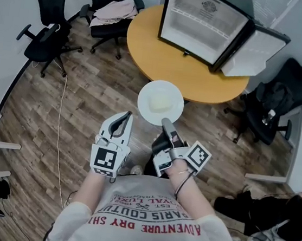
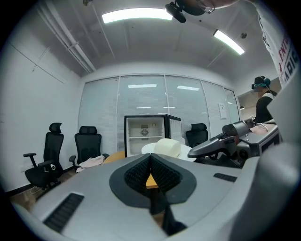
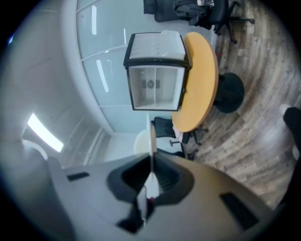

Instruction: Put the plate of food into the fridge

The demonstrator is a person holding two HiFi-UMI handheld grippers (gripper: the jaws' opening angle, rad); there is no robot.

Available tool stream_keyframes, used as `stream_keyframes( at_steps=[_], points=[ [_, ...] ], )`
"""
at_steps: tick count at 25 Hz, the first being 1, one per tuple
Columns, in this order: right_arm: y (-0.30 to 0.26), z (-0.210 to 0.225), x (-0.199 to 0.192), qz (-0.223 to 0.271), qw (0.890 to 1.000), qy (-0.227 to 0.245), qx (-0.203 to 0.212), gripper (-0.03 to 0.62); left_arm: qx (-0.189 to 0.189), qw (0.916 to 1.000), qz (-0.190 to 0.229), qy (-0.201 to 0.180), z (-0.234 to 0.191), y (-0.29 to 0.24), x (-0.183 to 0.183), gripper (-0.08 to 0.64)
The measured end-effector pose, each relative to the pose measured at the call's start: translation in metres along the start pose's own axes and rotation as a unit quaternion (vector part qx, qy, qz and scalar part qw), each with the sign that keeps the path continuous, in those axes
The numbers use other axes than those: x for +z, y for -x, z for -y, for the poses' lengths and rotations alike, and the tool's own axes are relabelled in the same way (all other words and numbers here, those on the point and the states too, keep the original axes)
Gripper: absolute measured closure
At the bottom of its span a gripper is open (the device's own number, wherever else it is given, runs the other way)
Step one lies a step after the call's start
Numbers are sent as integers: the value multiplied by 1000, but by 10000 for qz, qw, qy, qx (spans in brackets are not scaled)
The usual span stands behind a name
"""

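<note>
A white plate (image 1: 161,103) with a pale block of food (image 1: 159,100) hangs over the wood floor, in front of the round table. My right gripper (image 1: 166,125) is shut on the plate's near rim; in the right gripper view the plate (image 3: 152,139) shows edge-on between the jaws. My left gripper (image 1: 120,123) is beside it on the left, shut and holding nothing; its view shows the plate (image 2: 162,148) ahead to the right. The small fridge (image 1: 206,26) stands on the table with its door (image 1: 252,50) swung open, shelves bare.
The round orange table (image 1: 149,49) holds the fridge. Black office chairs stand at the left (image 1: 48,23), at the back with clothes (image 1: 113,9), and at the right (image 1: 275,108). A cable (image 1: 60,117) runs along the floor at the left. Another person (image 2: 261,96) stands to the right.
</note>
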State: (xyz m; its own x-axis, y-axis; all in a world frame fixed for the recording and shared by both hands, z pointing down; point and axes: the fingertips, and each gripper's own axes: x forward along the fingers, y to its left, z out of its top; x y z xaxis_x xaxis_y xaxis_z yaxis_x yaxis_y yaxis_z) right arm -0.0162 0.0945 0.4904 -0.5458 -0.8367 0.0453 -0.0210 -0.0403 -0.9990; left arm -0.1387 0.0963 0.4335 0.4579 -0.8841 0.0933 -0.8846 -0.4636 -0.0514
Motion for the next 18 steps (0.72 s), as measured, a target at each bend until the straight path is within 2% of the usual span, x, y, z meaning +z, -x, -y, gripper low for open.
stream_keyframes(
  at_steps=[4, 11, 15, 18],
  points=[
    [-28, 0, 19, -198, 9998, 21, 42, 554, 151, 9999, 26, -22, -10, -31, 1, 526],
    [-77, -9, 95, -433, 9991, 35, 12, 554, 410, 9990, 150, -23, -16, -115, 24, 526],
    [-99, -19, 140, -480, 9987, 85, 179, 554, 446, 9989, 131, -35, -12, -163, 29, 528],
    [-111, -18, 166, -542, 9984, 77, 142, 554, 520, 9986, 130, -12, -9, -191, 30, 528]
  ],
)
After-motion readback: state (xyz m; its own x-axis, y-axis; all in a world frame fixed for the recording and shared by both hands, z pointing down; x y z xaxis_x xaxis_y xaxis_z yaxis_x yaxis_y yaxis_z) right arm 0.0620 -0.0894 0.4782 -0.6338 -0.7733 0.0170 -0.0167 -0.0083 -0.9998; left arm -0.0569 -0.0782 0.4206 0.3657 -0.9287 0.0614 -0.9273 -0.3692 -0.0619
